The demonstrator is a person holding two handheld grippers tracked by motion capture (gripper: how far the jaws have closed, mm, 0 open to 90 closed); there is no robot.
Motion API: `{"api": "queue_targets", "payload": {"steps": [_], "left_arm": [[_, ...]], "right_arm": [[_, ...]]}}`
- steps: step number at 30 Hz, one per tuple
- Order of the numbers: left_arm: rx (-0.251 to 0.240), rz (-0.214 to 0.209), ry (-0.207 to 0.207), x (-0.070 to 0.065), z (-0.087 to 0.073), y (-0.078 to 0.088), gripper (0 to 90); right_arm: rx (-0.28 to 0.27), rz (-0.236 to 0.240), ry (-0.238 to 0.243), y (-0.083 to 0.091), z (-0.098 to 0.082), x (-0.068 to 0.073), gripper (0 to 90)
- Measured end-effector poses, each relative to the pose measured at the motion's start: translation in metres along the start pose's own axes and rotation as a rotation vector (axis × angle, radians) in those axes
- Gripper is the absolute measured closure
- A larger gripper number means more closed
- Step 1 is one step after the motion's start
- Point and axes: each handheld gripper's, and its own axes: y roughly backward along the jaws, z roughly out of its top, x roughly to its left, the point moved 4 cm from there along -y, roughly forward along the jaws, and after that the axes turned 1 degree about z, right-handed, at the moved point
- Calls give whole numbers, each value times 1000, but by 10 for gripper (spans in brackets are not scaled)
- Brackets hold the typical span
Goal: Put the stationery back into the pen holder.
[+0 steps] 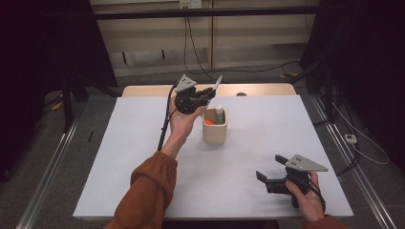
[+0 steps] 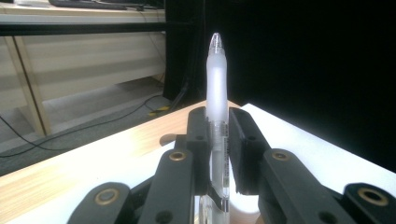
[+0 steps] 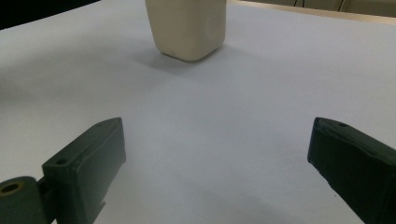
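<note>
A frosted, translucent pen (image 2: 216, 84) stands upright between the two black jaws of my left gripper (image 2: 217, 128), which is shut on its barrel. In the high view that left gripper (image 1: 209, 93) is held in the air just behind and left of a cream cup (image 1: 215, 128), with the pen (image 1: 218, 83) sticking up past it. The cup holds a green-capped item (image 1: 219, 113) and something orange. My right gripper (image 1: 271, 168) rests near the table's front right with its jaws wide apart and nothing between them. It faces the cup (image 3: 189, 28) across the bare white surface.
The white tabletop (image 1: 143, 162) has a wooden strip (image 1: 143, 89) along its far edge, with a small dark object (image 1: 241, 94) on it. Cables run over the floor behind the table. Dark curtains hang at both sides.
</note>
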Motion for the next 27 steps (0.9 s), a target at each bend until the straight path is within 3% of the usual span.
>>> {"api": "queue_targets", "payload": {"steps": [10,12,15,27], "left_arm": [[2,4,32,2,-3,-17,797],[-3,-13,51,-1,-3,-20,797],[11,-12,6,-6,-5,-24,797],[62,-5,-8,0,-18,-15,796]], "right_arm": [[-2,6,-2,0,0,0,42],[-3,5,-2,0,0,-1,42],[-4,7,-1,1,0,-1,43],[-1,5,3,0,0,0,43]]}}
